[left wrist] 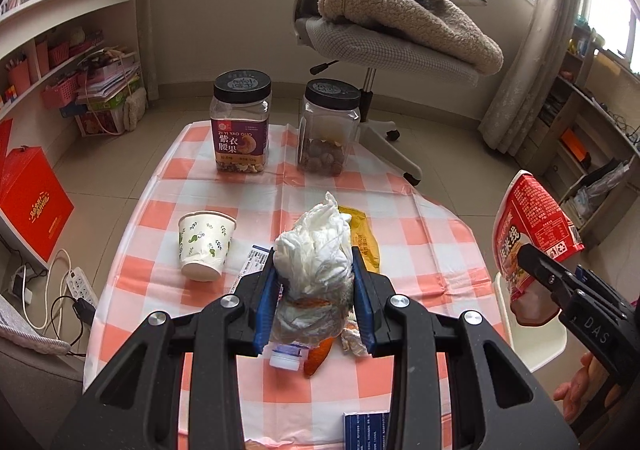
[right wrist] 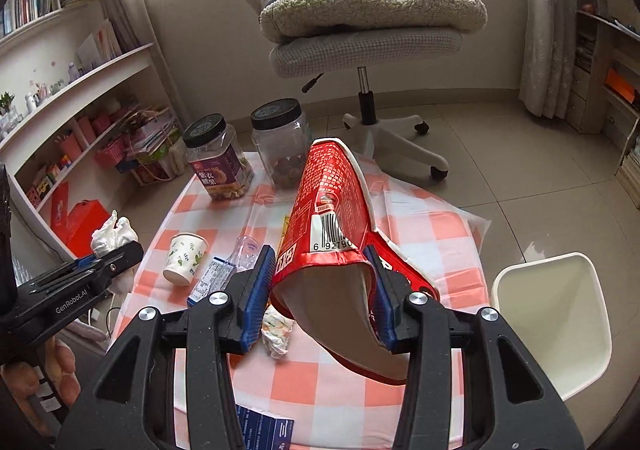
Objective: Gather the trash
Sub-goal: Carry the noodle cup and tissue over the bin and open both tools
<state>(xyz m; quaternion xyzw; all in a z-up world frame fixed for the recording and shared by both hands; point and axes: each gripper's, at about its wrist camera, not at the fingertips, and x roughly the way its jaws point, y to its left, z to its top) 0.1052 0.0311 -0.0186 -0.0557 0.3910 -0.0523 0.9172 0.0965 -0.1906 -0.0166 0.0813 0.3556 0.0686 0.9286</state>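
In the left wrist view my left gripper (left wrist: 314, 256) is shut on a wad of white tissue (left wrist: 316, 246), held above the checked table (left wrist: 420, 234). My right gripper (right wrist: 320, 256) is shut on a crushed red noodle bowl (right wrist: 332, 201), lifted over the table's right side. The same bowl (left wrist: 528, 217) shows at the right edge of the left wrist view. A white bin (right wrist: 560, 314) stands beside the table, just right of the bowl. A paper cup (left wrist: 206, 246), a yellow wrapper (left wrist: 362, 238), an orange peel (left wrist: 318, 358) and a small crumpled tissue (right wrist: 276, 332) lie on the cloth.
Two black-lidded jars (left wrist: 241, 121) (left wrist: 330, 125) stand at the table's far edge. An office chair (right wrist: 364, 45) with a blanket and a plush toy is behind them. Shelves line the left wall. A blue box (left wrist: 366, 430) lies at the near edge.
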